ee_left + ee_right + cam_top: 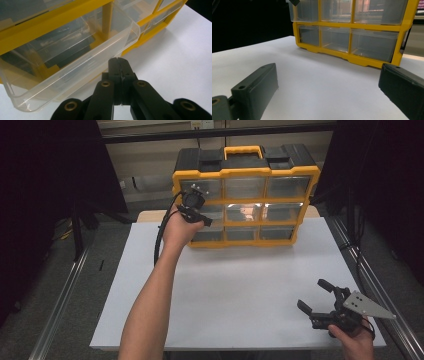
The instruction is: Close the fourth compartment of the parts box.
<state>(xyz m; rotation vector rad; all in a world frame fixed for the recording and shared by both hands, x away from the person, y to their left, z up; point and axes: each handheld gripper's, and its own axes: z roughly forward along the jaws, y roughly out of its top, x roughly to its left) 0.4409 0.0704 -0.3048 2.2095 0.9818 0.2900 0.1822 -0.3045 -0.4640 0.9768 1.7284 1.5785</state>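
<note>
Currently, the scene is reading like this:

Work in hand: the left gripper [196, 210] is working at a clear plastic drawer [67, 62] in the left column of the yellow-and-black organiser [245, 195], middle row as the high view shows it.
Drawer: it is sitting part-way out of its slot, its front lip jutting past the yellow frame – seen from the left gripper view.
Left gripper state: the jaws are pressing flat together with nothing between them (the tips are sitting just below the drawer's front lip; whether they are touching it I cannot tell).
Right gripper [326, 301]: it is waiting near the front right corner of the white table [225, 290], well apart from the organiser, jaws standing wide and holding nothing.
Organiser: it is standing upright at the far edge of the table.
Risk, tipping: judging from how it is standing, a pull or push on the drawer with no second hand bracing could be rocking or sliding the whole case.
Risk, slipping: closed tips against smooth plastic are likely to skid off the lip – the drawer then stays half out.
Risk, overpull: drawn too far, the drawer could be dropping free onto the table.
</note>
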